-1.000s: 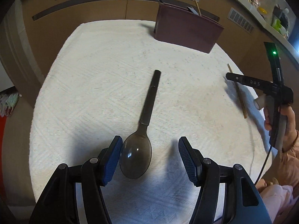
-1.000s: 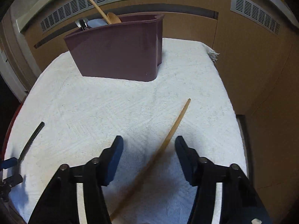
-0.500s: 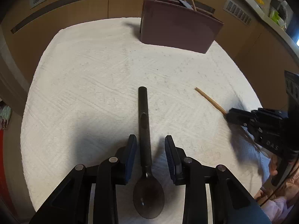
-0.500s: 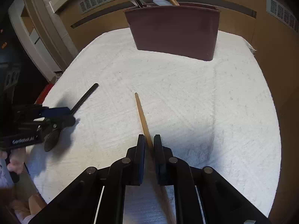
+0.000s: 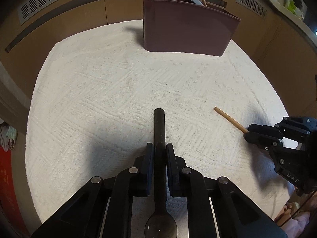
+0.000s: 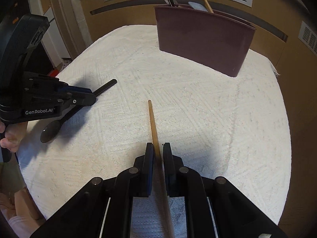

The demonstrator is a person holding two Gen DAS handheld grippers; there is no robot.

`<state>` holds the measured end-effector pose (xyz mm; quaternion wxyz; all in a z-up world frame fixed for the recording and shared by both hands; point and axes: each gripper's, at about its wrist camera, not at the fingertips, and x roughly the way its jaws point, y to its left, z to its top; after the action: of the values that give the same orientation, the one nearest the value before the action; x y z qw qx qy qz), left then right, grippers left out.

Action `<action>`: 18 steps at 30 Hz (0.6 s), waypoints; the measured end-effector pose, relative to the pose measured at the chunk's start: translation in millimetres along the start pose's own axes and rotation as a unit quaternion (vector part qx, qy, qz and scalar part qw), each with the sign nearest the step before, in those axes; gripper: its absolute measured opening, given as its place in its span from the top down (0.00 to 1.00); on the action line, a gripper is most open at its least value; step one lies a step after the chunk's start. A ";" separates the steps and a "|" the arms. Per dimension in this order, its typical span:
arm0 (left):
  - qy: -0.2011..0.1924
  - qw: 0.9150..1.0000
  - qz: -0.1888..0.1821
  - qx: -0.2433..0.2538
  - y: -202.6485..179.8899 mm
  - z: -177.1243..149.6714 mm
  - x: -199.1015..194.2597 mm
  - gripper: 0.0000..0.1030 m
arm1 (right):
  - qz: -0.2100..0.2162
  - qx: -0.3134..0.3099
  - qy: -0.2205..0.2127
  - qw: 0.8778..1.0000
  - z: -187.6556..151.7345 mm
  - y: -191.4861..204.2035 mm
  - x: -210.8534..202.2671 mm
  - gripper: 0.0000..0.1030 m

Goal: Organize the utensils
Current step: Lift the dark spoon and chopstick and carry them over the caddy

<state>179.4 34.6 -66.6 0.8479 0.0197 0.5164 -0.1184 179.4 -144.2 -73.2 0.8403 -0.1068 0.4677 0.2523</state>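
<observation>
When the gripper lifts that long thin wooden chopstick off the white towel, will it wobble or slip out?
The thin wooden chopstick looks stiff and light, so it probably won't droop. It is gripped away from its far tip, so that end may swing. Its smooth, narrow shaft could pivot or slide between the right gripper pads.

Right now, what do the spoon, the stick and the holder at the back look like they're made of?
Spoon: dark, smooth, probably plastic; its bowl looks slightly see-through.
Stick: light tan and matte, likely wood or bamboo.
Holder: maroon, thin-walled with a dull sheen, probably moulded plastic.
</observation>
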 end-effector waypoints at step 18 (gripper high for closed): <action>-0.098 0.995 -0.027 -0.011 -19.6 -7.0 -71.0 0.88 | 0.022 0.067 -0.081 0.994 -8.0 -20.6 -65.6 0.95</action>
<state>137.8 29.4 -5.7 0.8911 -0.0149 0.4324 -0.1368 155.7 -186.3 -23.6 0.8749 -0.0187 0.4165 0.2466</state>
